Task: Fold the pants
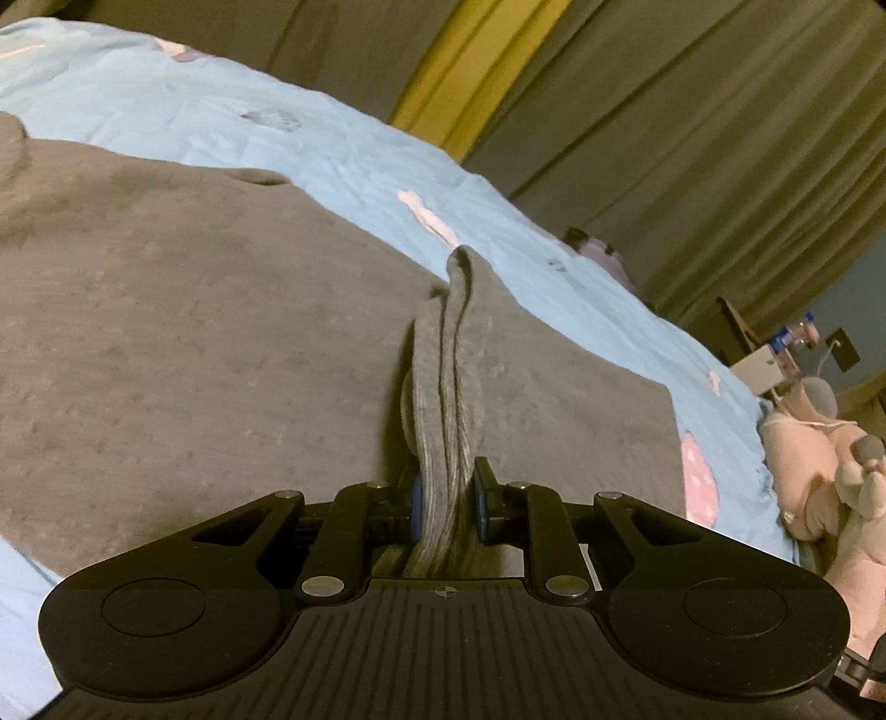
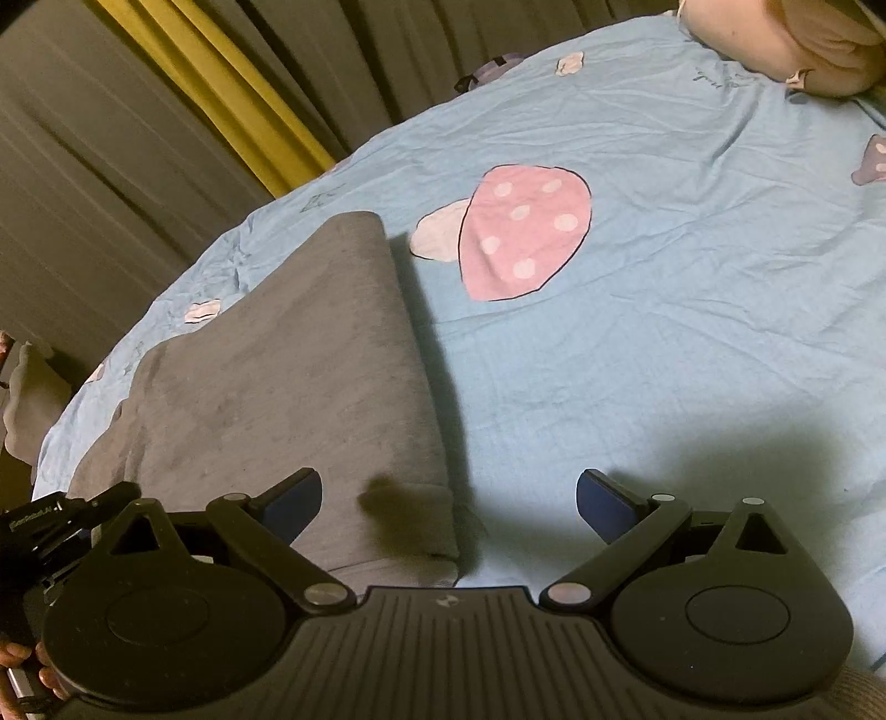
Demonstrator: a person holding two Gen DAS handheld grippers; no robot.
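The grey pants (image 1: 194, 310) lie spread on a light blue bedsheet (image 1: 343, 160). My left gripper (image 1: 447, 498) is shut on a bunched ridge of the pants' edge, which rises between its blue pads. In the right wrist view the pants (image 2: 277, 376) lie folded in a long strip with a thick folded end near the camera. My right gripper (image 2: 449, 507) is open and empty, hovering just above that near end, its left finger over the cloth and its right finger over bare sheet (image 2: 664, 332).
The sheet has a pink mushroom print (image 2: 523, 232). Grey and yellow curtains (image 1: 637, 111) hang behind the bed. Pink plush toys (image 1: 819, 471) lie at the bed's right end. A pink pillow (image 2: 786, 44) sits at the far corner.
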